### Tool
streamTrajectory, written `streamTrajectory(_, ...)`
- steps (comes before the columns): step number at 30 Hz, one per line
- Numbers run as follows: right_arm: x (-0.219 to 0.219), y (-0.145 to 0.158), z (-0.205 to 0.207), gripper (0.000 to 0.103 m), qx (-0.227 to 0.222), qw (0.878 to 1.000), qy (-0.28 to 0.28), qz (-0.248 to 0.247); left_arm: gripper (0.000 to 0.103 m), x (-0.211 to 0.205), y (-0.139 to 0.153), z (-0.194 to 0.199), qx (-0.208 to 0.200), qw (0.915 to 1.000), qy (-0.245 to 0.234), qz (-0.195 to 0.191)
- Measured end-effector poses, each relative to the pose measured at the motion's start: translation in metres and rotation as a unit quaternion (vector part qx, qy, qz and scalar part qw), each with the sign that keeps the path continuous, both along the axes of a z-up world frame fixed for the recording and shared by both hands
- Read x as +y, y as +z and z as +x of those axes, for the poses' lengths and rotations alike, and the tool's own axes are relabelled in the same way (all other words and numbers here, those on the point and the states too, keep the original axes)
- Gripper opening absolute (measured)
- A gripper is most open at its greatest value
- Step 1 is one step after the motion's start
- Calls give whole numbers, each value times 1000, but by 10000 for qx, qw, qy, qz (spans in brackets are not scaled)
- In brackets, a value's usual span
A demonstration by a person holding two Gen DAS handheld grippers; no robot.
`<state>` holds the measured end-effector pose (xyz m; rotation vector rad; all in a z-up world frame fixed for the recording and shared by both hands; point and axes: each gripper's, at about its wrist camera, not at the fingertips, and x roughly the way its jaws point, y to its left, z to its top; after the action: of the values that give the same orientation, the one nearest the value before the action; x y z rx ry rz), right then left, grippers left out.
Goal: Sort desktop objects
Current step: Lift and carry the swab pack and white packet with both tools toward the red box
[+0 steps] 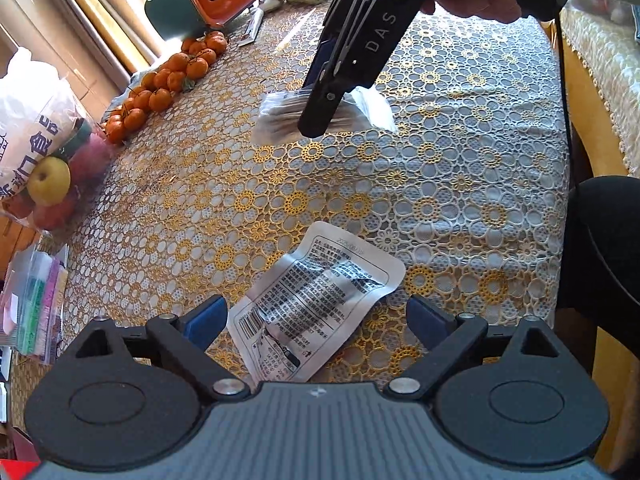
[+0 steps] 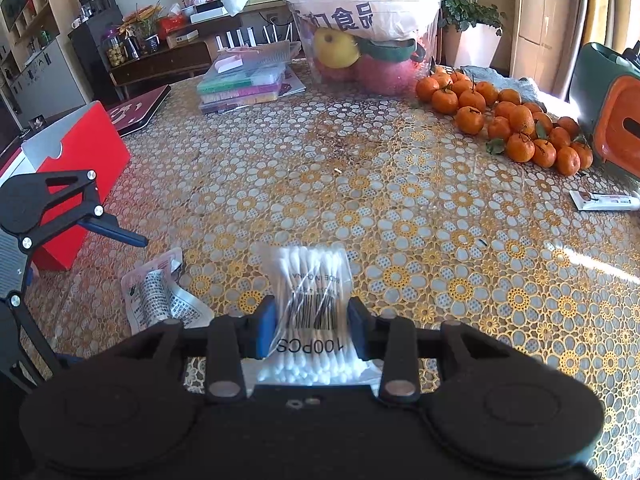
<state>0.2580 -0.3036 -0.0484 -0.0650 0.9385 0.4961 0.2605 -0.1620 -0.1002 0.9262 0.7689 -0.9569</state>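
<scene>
The right gripper [image 2: 311,330] is clamped on a clear pack of cotton swabs [image 2: 308,292], its blue pads pressed against the pack's two long sides; the label reads "100PCS" nearest the tool, then a barcode, then "MADE IN CHINA" farther out. The pack's long axis runs straight ahead along the fingers, one row of swab tips toward the camera body and the other pointing away over the table. In the left wrist view the same gripper [image 1: 320,116], marked "DAS" on its side, comes down from above onto the swabs [image 1: 280,116], with a hand [image 1: 480,4] on its grip. The left gripper [image 1: 316,320] stands wide apart and holds nothing; a silver foil sachet [image 1: 316,300] lies flat between and just ahead of its fingers, printed side up with dense small text too fine to read, a barcode at its near end, its long axis slanting forward and right. Ahead of both tools the lace-patterned tablecloth [image 2: 400,208] is open; a row of mandarins [image 2: 512,124] lies far ahead to the right of the right gripper, a white bag with large Chinese characters [image 2: 360,4] over a fruit container stands at the far edge, and a red box [image 2: 84,148] sits to its left.
</scene>
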Motion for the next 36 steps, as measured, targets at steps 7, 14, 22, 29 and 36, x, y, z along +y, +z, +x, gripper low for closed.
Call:
streamTrajectory(7, -3, 0, 0, 37, -7, 10000, -29, 60, 97, -8, 0, 20, 14, 9997, 201, -102)
streamTrajectory(14, -6, -2, 1, 37, 27, 9999, -59, 122, 96, -19, -4, 41, 529, 9958, 544, -503)
streamTrajectory(22, -8, -6, 1, 37, 73, 9998, -69, 143, 75, -18, -5, 46, 1096, 9888, 730, -703)
streamTrajectory(29, -6, -3, -2, 37, 64, 9999, -77, 108, 64, -16, -3, 41, 1042, 9881, 851, -744)
streamTrajectory(36, -5, 4, -7, 37, 46, 9999, -124, 43, 56, -15, 2, 36, 939, 9874, 1008, -773)
